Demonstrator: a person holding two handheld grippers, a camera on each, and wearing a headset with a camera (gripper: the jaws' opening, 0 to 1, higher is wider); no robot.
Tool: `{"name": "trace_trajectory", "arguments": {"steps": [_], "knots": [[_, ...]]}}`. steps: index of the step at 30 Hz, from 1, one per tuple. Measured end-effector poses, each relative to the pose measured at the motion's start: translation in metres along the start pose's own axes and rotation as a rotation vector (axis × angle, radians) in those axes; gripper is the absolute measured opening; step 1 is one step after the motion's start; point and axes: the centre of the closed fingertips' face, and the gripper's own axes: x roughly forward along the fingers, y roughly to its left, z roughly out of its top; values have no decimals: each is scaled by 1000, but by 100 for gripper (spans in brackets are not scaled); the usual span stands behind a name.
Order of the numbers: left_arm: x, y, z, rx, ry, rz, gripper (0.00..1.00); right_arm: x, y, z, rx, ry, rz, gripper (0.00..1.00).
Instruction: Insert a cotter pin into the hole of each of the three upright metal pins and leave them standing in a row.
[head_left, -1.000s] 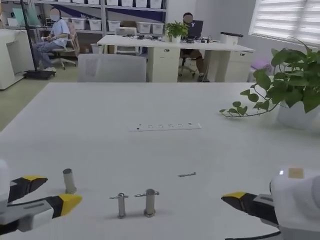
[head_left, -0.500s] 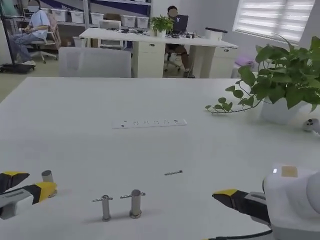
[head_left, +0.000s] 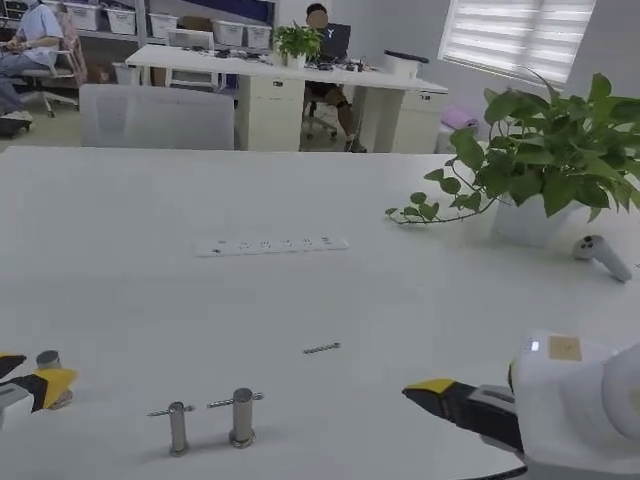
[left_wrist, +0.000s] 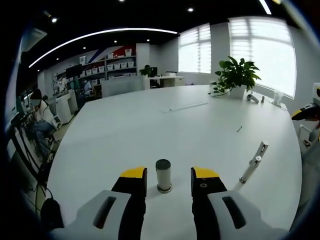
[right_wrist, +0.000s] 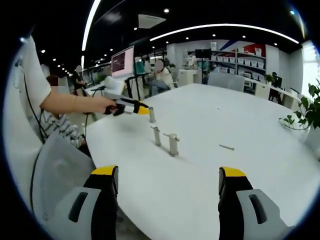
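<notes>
The cotter (head_left: 322, 348) lies loose and flat on the table (head_left: 420, 290), at about 1 o'clock from the two fitted pins (head_left: 241, 417) in the head view and at 10 o'clock from the right gripper (head_left: 432, 392); its long axis runs nearly 9-to-3 there, the 3 o'clock end tipped a little away; which end is the head is too small to tell. It looks a thin, light, stiff bit of wire, likely to skate on the smooth top; I would pinch it with the very tips towards one end, leaving a free length to thread. The bare pin (left_wrist: 163, 173) stands upright, its axis at 12, at the 9 o'clock end of the row; a short metal post, probably dense for its size yet easy to tip, so best held low on the shank, clear of the top where the hole should be; the hole itself cannot be made out. The left gripper (left_wrist: 169, 182) has its jaws apart, one on either side of that pin with a gap each side, clamped on nothing; the right gripper's jaws stand wide apart and hold nothing. The fitted pins stand upright; each one's cotter crosses near the top and sticks out towards 9 o'clock.
</notes>
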Motion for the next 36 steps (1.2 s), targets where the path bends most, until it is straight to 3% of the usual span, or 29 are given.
{"name": "trace_trajectory", "arguments": {"steps": [8, 18, 36], "knots": [[12, -1, -9, 21, 25, -9, 31, 2, 1, 1, -3, 2, 0, 84], [16, 4, -8, 25, 19, 13, 12, 5, -1, 0, 38, -8, -5, 83], [15, 5, -7, 6, 8, 8, 11, 9, -3, 3, 43, -16, -2, 83]]}}
